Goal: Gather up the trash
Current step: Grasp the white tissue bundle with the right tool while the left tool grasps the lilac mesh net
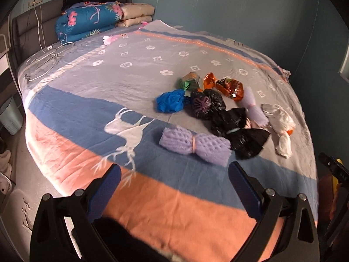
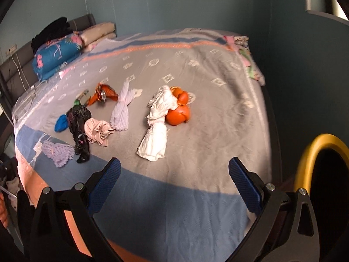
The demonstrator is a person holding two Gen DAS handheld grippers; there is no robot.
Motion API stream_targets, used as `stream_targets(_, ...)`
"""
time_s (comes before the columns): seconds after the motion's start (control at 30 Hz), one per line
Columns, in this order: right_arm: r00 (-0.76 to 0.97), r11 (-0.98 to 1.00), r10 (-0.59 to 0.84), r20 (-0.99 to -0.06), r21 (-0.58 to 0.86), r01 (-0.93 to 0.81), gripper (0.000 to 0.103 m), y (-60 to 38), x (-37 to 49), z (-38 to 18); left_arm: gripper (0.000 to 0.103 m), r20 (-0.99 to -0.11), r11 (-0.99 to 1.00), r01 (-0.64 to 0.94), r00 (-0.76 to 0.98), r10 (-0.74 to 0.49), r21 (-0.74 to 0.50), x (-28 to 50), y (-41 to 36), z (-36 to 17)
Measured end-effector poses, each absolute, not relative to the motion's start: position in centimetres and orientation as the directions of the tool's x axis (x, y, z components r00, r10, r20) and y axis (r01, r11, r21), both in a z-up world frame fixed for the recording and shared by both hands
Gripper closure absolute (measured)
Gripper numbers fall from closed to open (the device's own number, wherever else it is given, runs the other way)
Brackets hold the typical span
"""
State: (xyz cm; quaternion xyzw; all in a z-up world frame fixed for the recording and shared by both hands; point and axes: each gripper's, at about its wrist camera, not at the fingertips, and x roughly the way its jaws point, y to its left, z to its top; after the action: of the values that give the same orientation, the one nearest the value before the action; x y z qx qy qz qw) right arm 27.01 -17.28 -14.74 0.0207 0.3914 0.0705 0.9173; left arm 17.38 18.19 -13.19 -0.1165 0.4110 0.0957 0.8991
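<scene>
Trash lies scattered on the bed (image 1: 87, 100), right of centre in the left wrist view: a lilac foam net (image 1: 194, 145) tied at its waist nearest the camera, black plastic bags (image 1: 237, 128) just behind it, a blue bag (image 1: 170, 100), orange wrappers (image 1: 229, 87) and a white bag (image 1: 280, 122) at the right. The left gripper (image 1: 174, 184) hangs over the bed's near edge, its jaws spread with nothing between them. Folded quilts (image 1: 87, 21) sit in the upper left.

From the right wrist view, the white bag (image 2: 157, 118) lies mid-frame against what looks like orange peel (image 2: 178, 111), almost hidden in the other view. A pink cloth (image 2: 98, 131) also shows clearly here. The right gripper (image 2: 174, 183) has its jaws spread and empty. A blurred yellow rim (image 2: 305, 159) curves at the lower right.
</scene>
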Motion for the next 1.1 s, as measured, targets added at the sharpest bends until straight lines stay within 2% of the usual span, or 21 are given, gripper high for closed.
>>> stream_targets(0.37, 0.617, 0.990, 0.133, -0.776, 0.081, -0.112, 0.008, -13.5, 34.3, -17.9, 0.009, -0.805, 0.948, -0.277, 0.592, 0.039, -0.158, 23.3, 18.1, -17.8)
stream_targets(0.57, 0.595, 0.991, 0.124, -0.795, 0.063, -0.122, 0.008, -11.7, 36.6, -19.1, 0.024, -0.817, 0.943, -0.284, 0.575, 0.025, -0.171, 25.1, 18.4, -19.5)
stream_targets(0.6, 0.588, 0.992, 0.113, -0.801, 0.058, -0.113, 0.013, -11.4, 37.2, -19.4, 0.030, -0.824, 0.944, -0.285, 0.566, 0.027, -0.164, 25.6, 18.3, -20.0)
stream_targets(0.63, 0.583, 0.993, 0.107, -0.805, 0.054, -0.108, 0.025, -11.4, 37.5, -19.6, 0.035, -0.832, 0.945, -0.279, 0.554, 0.015, -0.169, 25.9, 18.1, -20.4)
stream_targets(0.7, 0.565, 0.994, 0.087, -0.821, 0.037, -0.099, 0.034, -11.2, 38.3, -20.3, 0.039, -0.834, 0.947, -0.271, 0.552, 0.004, -0.175, 26.5, 17.6, -20.9)
stream_targets(0.77, 0.529, 0.993, 0.100, -0.843, 0.052, -0.104, 0.042, -11.0, 39.1, -21.3, 0.048, -0.825, 0.957, -0.254, 0.565, 0.030, -0.139, 26.9, 16.9, -20.9)
stream_targets(0.93, 0.486, 0.995, 0.092, -0.869, 0.067, -0.068, 0.075, -11.0, 39.9, -22.9, 0.070, -0.805, 0.965, -0.231, 0.592, 0.041, -0.121, 26.9, 15.9, -20.6)
stream_targets(1.03, 0.477, 0.991, 0.132, -0.869, 0.120, -0.054, 0.088, -11.6, 40.0, -22.9, 0.076, -0.794, 0.963, -0.234, 0.607, 0.037, -0.135, 26.5, 16.1, -20.4)
stream_targets(1.1, 0.466, 0.984, 0.174, -0.868, 0.173, -0.046, 0.090, -12.2, 39.8, -22.7, 0.078, -0.788, 0.956, -0.241, 0.615, 0.015, -0.170, 26.3, 16.6, -20.2)
